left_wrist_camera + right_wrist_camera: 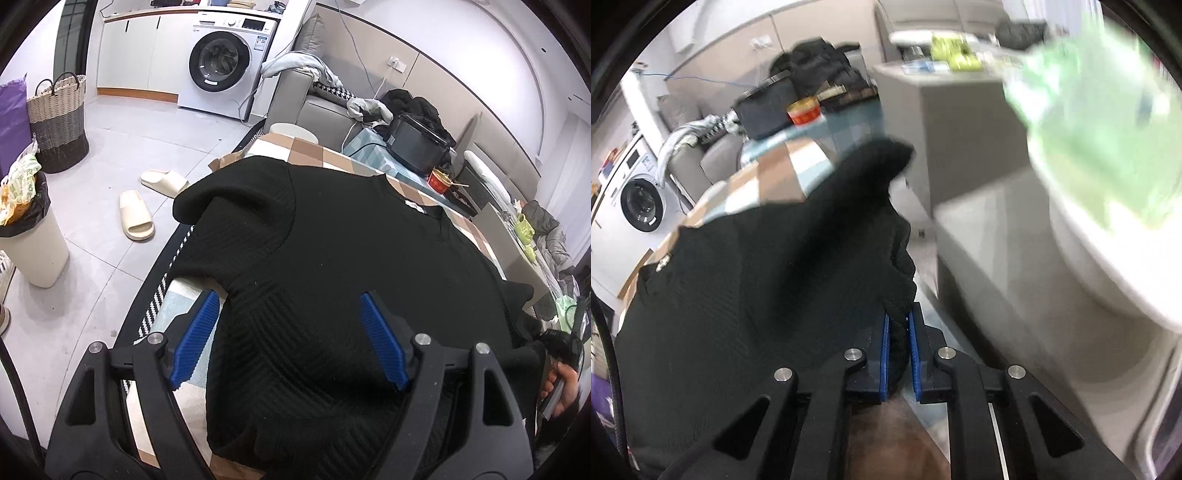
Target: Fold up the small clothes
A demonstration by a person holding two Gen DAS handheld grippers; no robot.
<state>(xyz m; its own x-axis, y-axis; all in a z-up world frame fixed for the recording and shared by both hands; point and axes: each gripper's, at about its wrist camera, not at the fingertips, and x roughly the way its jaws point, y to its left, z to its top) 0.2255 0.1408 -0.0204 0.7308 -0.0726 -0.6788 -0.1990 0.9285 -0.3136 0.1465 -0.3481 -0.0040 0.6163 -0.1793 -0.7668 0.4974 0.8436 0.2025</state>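
Observation:
A black knit sweater lies spread on a checked table cover, neck to the far right, one sleeve folded in at the left. My left gripper is open, its blue pads hovering over the sweater's lower left part. In the right wrist view my right gripper is shut on a bunched edge of the same sweater and holds it lifted at the table's right side.
A red bowl and a black appliance sit at the table's far end. On the floor to the left are slippers, a bin, a woven basket and a washing machine. A grey cabinet stands right.

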